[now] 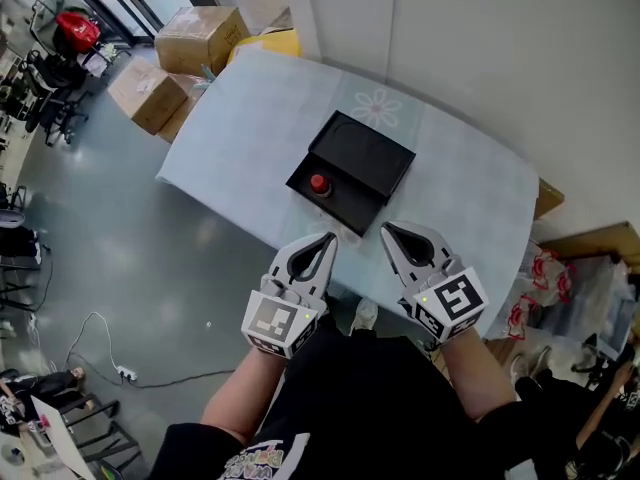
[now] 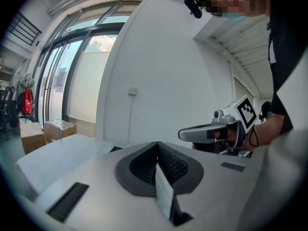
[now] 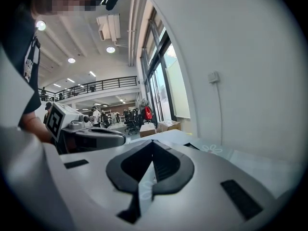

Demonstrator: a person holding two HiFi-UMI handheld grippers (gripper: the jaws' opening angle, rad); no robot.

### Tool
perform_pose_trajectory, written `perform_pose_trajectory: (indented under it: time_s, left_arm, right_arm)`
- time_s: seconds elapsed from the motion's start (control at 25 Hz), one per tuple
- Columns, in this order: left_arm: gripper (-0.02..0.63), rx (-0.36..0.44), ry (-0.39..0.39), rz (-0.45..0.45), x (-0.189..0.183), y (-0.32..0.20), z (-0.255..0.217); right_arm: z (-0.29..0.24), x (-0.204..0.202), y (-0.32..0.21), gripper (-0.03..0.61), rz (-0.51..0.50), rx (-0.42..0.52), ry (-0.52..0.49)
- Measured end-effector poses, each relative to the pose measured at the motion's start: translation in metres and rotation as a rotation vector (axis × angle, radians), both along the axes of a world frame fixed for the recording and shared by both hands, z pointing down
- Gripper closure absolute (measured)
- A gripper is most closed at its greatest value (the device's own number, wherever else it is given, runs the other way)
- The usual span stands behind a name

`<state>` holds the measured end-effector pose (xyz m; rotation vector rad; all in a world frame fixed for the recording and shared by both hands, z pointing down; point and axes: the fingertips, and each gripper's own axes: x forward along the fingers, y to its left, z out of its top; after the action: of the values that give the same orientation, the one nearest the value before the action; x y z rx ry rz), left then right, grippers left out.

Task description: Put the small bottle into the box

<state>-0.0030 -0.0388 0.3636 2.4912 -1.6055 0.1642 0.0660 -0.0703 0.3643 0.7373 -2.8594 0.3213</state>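
A black open box (image 1: 372, 154) sits in the middle of the table's pale blue cloth (image 1: 250, 118). A small bottle with a red cap (image 1: 319, 184) is inside the box, at its near left corner. Both grippers hang just in front of the table's near edge, short of the box. My left gripper (image 1: 330, 237) is shut with nothing in it; its dark pads meet in the left gripper view (image 2: 157, 144). My right gripper (image 1: 385, 228) is also shut and empty (image 3: 153, 141). Each gripper shows sideways in the other's view.
Cardboard boxes (image 1: 196, 36) (image 1: 150, 93) stand on the floor beyond the table's far left end. A white wall runs along the right side. Bags (image 1: 545, 278) lie on the floor at the right. Office chairs (image 1: 50, 78) and a cable (image 1: 110, 368) are at the left.
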Motion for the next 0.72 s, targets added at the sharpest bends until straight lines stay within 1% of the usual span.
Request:
perform_pose_trajectory:
  time_s: [0.12,0.28,0.48,0.72]
  left_arm:
    - [0.606,-0.003,0.003,0.007,0.007,0.017,-0.002]
    - [0.606,-0.016,0.01,0.013,0.002,0.032,-0.004]
    - [0.606,-0.017,0.007,0.037,-0.014,0.043,-0.004]
    - [0.606,-0.025,0.017,0.086,-0.039,0.063,-0.004]
  right_arm:
    - [-0.003,-0.001,0.013,0.569,-0.016,0.001,0.003]
    - [-0.003,-0.009,0.028,0.569,-0.027,-0.008,0.006]
    - [0.005,-0.026,0.04,0.569,-0.016,-0.028,0.01]
    - [0.006,-0.056,0.066,0.569,0.01,-0.039,0.023]
